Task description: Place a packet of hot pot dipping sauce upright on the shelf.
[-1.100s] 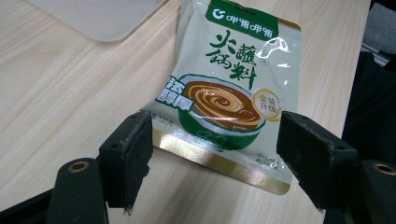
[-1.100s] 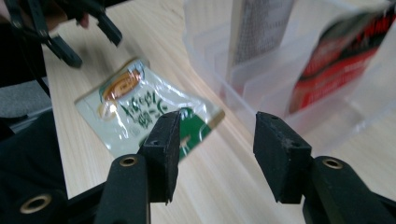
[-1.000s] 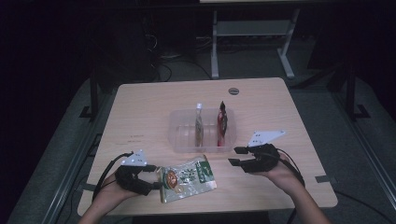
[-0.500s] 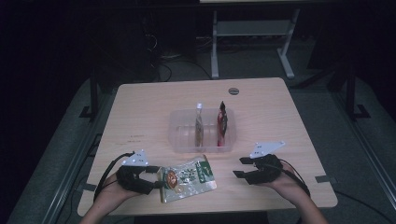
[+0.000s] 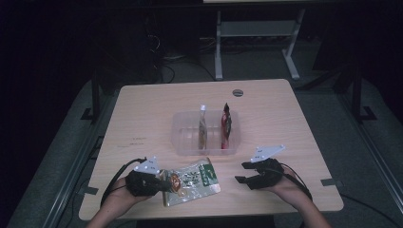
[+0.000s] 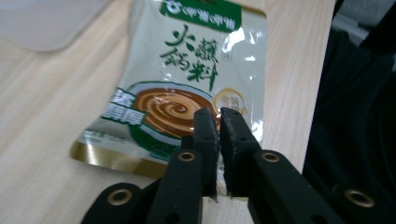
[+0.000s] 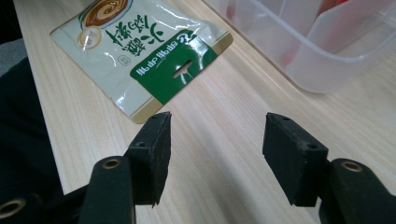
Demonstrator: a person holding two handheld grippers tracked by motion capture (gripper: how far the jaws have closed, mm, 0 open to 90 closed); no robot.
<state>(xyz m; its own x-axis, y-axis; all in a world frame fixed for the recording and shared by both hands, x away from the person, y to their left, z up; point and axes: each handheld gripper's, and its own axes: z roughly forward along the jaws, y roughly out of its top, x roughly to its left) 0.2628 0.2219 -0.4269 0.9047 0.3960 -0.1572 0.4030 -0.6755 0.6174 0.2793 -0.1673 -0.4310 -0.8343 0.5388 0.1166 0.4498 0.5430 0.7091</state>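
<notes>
A pale green sauce packet (image 5: pixel 192 183) (image 6: pixel 187 84) (image 7: pixel 140 51) lies flat near the table's front edge. My left gripper (image 5: pixel 161 183) (image 6: pixel 219 116) sits at the packet's left end. Its jaws have just been closing and now stand pressed together on the packet's edge, with a thin sliver of film between them. My right gripper (image 5: pixel 240 173) (image 7: pixel 217 130) rests low over bare wood to the right of the packet, a short way from its green header. Its jaws have just been opening a little further, and nothing lies between them.
A clear plastic container (image 5: pixel 183 142) (image 7: pixel 327 51) stands at mid table, behind both grippers. Two packets stand upright in it, a pale one (image 5: pixel 203 128) and a red one (image 5: pixel 225 126). A cable hole (image 5: pixel 237 92) marks the far side. The front edge is close.
My right gripper has sunk toward the table and come nearer the front edge. The left gripper stayed at the packet's end and its jaws drew together.
</notes>
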